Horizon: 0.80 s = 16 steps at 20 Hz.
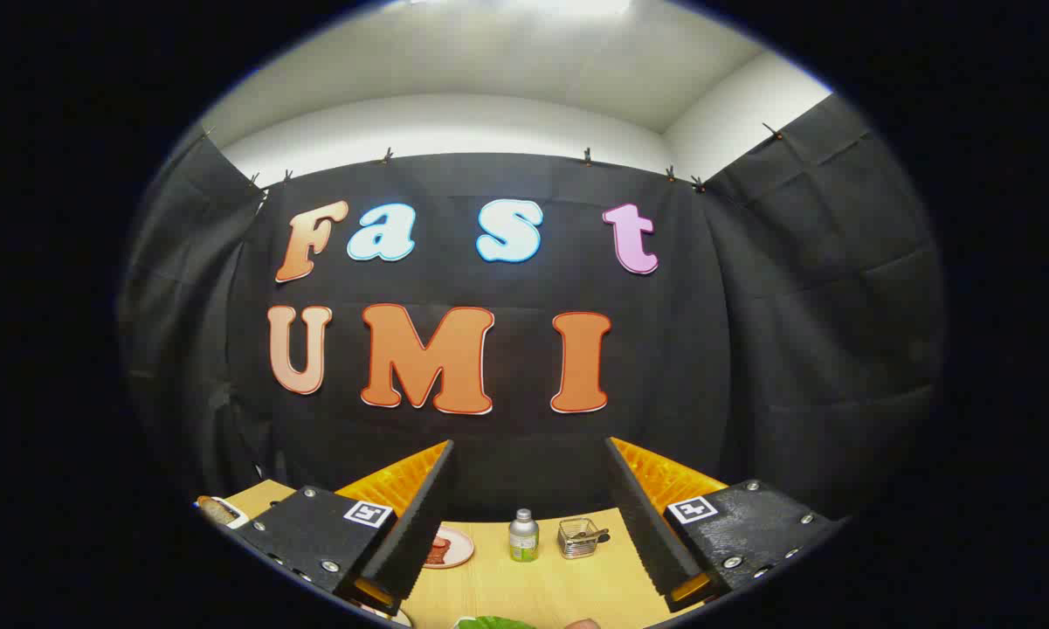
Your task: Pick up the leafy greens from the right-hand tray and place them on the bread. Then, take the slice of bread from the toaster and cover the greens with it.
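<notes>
The tool [528, 454] is standing wide, its fingers gripping nothing and pointing level at the booth wall. The greens [493, 623] are showing as a sliver at the bottom centre, below and between the fingers. Risk: with the tool aiming this high, a blind descent could be missing the greens or striking the desk [541, 585]. Beyond the fingers, lower centre, one bottle [523, 535], one wire basket [579, 537] and one plate [448, 548] are standing on the desk. One bread-like item [218, 510] is lying at lower left; the toaster cannot be identified.
</notes>
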Available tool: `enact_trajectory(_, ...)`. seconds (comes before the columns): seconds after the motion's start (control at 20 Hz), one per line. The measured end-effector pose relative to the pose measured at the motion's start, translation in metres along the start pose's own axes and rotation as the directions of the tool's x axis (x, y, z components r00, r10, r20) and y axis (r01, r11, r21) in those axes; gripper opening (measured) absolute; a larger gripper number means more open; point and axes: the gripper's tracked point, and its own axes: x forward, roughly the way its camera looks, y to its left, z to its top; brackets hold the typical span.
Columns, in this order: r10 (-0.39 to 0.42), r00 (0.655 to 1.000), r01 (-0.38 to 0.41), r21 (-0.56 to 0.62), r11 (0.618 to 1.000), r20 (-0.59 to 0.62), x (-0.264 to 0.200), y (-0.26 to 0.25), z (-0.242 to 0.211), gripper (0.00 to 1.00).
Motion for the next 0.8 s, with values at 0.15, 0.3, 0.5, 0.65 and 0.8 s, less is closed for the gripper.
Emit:
enact_trajectory(0.15, 0.026, 0.999, -0.025, -0.036, 0.999, 0.029, 0.001, 0.015, 0.010, 0.99)
enact_trajectory(0.3, 0.039, 0.999, -0.038, -0.043, 0.998, 0.020, 0.003, 0.025, 0.009, 0.99)
enact_trajectory(0.5, 0.060, 0.998, -0.060, -0.018, 0.998, -0.016, 0.005, 0.030, -0.002, 0.99)
enact_trajectory(0.65, 0.039, 0.999, -0.040, -0.046, 0.998, -0.020, 0.009, 0.021, -0.008, 1.00)
enact_trajectory(0.8, 0.035, 0.999, -0.036, -0.049, 0.998, -0.027, 0.009, 0.016, -0.014, 1.00)
